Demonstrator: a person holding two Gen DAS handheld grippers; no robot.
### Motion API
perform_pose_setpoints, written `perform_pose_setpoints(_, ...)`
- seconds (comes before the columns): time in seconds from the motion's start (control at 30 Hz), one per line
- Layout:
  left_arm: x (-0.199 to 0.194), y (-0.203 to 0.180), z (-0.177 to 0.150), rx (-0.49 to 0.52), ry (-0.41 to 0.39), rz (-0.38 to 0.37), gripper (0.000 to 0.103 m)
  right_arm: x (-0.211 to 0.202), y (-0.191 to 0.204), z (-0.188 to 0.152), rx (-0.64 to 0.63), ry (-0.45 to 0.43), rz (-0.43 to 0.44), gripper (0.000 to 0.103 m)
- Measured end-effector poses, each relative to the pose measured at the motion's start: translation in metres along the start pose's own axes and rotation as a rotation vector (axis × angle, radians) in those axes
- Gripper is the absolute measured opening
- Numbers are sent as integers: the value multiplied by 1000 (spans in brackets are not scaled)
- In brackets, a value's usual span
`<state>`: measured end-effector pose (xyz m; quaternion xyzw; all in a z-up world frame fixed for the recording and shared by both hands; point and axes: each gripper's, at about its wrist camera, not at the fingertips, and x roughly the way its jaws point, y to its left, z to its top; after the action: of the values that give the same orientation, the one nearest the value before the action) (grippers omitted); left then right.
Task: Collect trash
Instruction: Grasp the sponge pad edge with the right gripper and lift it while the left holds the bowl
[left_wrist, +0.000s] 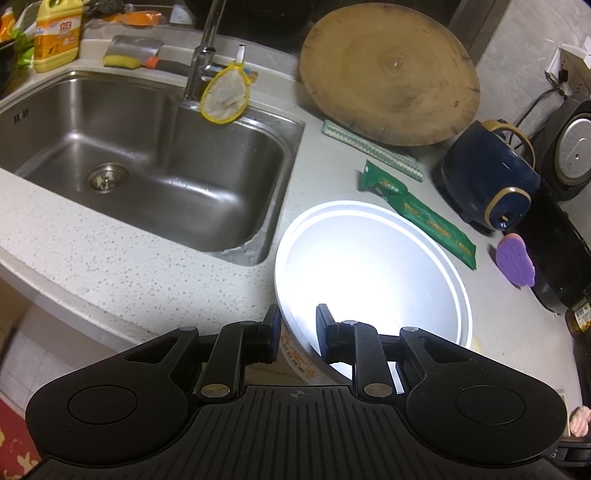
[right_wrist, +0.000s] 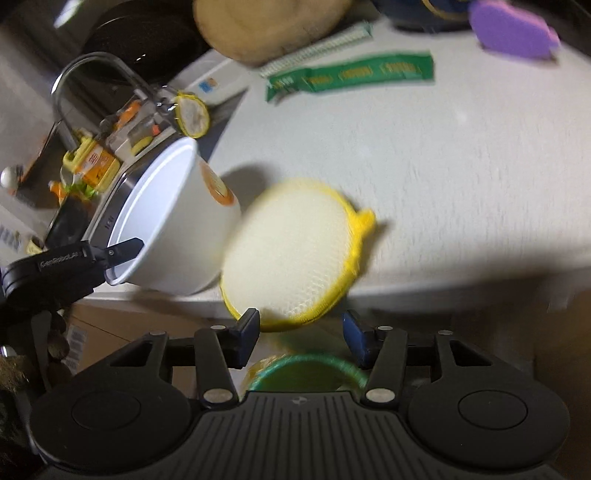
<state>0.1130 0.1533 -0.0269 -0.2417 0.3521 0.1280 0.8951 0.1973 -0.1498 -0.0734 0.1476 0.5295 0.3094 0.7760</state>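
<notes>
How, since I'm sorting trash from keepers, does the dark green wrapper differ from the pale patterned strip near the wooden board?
The green wrapper is dark with yellow print; the patterned strip is pale with a green-white zigzag. The wrapper is crumpled at its far end; the strip lies straight. The wrapper sits beside the white bowl; the strip runs along the foot of the wooden board. Both are long, narrow and lie on the counter.

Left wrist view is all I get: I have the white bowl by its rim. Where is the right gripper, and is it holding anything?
Observer: The right gripper is open and holds nothing; a yellow-rimmed mesh scrubber is just ahead of its fingertips, at the counter edge.
Operator: How does my bowl look from there?
Observer: The white bowl is tilted, with the left gripper clamped on its rim.
Operator: Anything beneath the right gripper?
Observer: Something green-rimmed, too blurred to identify.
</notes>
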Motion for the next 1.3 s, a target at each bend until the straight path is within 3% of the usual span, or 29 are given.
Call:
perform_pose_setpoints(0.1, -1, 0, -1, 14, 6, 2, 23, 4, -7, -1, 81, -7, 42, 49)
perform_pose_setpoints(0.17, -3, 1, -2, 25, 13, 1, 23, 7, -7, -2, 107, -16, 51, 29)
perform_pose_setpoints(0.43, -11, 5, -3, 42, 12, -26, 24, -9, 11, -17, 33, -73, -32, 21)
perform_pose_setpoints(0.63, -13, 4, -3, 47, 2, -44, 23, -25, -6, -27, 43, -73, -58, 26)
perform_pose_setpoints(0.77, -9, 6, 0, 32, -12, -23, 23, -20, -24, -19, 124, -88, -59, 44)
perform_pose_setpoints(0.97, 0, 4, 4, 41, -48, -2, 24, -7, -33, -6, 198, -69, 11, 44)
perform_pose_setpoints(1.07, 6, 3, 5, 47, -45, -9, 23, -6, -24, -4, 132, -61, 24, 25)
perform_pose_setpoints(1.13, 8, 4, 4, 40, -47, -18, 20, -9, -16, -2, 87, -66, 34, 18)
perform_pose_setpoints(1.3, 6, 3, 1, 28, -50, 31, 18, -28, 3, 9, -30, -123, 44, 14)
